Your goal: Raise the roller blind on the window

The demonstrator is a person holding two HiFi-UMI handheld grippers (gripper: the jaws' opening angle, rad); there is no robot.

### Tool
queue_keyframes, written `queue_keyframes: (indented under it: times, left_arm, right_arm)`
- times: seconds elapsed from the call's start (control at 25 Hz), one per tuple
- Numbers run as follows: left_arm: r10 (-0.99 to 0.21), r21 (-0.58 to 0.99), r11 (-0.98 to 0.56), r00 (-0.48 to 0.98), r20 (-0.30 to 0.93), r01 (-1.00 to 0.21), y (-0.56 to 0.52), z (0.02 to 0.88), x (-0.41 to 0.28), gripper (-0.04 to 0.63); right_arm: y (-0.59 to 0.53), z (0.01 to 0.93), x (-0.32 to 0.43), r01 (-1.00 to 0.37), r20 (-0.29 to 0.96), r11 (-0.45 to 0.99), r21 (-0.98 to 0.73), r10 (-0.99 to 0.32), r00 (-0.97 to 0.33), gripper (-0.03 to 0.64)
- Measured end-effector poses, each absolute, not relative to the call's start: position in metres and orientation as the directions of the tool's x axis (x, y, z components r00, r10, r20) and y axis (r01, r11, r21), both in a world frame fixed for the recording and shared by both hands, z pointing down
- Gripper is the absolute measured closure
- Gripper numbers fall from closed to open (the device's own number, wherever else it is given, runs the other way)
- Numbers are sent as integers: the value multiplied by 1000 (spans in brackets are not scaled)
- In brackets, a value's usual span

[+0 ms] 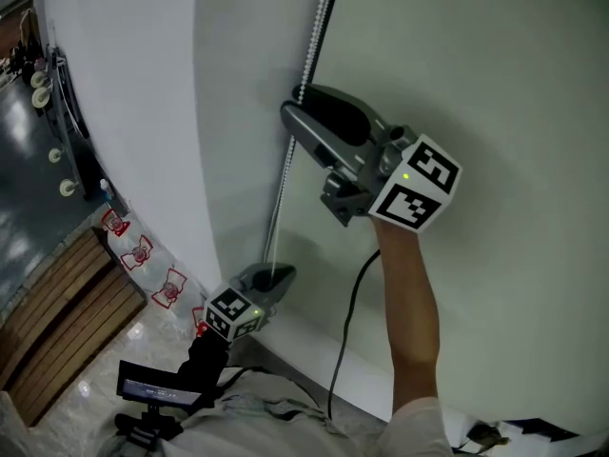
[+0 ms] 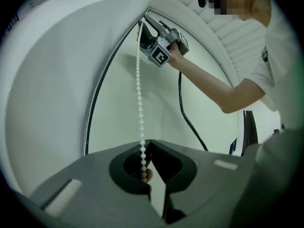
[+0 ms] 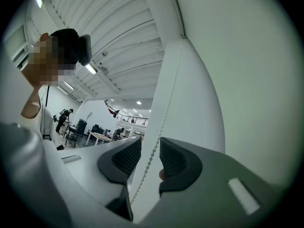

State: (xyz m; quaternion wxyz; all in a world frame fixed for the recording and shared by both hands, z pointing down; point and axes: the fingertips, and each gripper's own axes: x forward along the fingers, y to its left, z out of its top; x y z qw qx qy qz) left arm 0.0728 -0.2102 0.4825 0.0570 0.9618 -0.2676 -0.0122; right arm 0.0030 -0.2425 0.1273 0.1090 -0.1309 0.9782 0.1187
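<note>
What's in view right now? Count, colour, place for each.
bead chain: 1, white, hangs down the pale panel through both tongs
pale panel: 1, pale green-white, behind the chain; blind or wall, cannot tell
cable: 1, black, hangs below the right tongs
stickers: at least 3, red and white, on the floor at the wall's foot
planks: several, brown, floor at lower left
left tongs: 1, grey, low, shut on the bead chain
right tongs: 1, grey, higher, jaws apart either side of the chain, not pressing
forearm: 1, bare, holds the right tongs
</note>
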Motion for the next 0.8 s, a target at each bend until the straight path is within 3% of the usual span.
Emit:
queue_keyframes:
  times: [0.2,0.4,0.6,0.8]
  left_arm:
    - [-521,117,-848,854,4,-517,-211,484,70,597]
    - [-521,120,-847,854,8,-518,-210,486,69,597]
    - [-522,128,-845,853,14,-519,-209,487,70,597]
    - [-519,134,-846,855,15,-516,-208,485,71,597]
  right_arm:
    - [-240,115,0,-273,-264,937,220,-212,-941,510]
    - [-239,112,1,-291,-292,935,203,-225,-929,598]
    - [-241,112,8,-272,-324,957,100,-227,-918,601]
    - [-234,112,12,-270,-323,956,115,-221,-920,601]
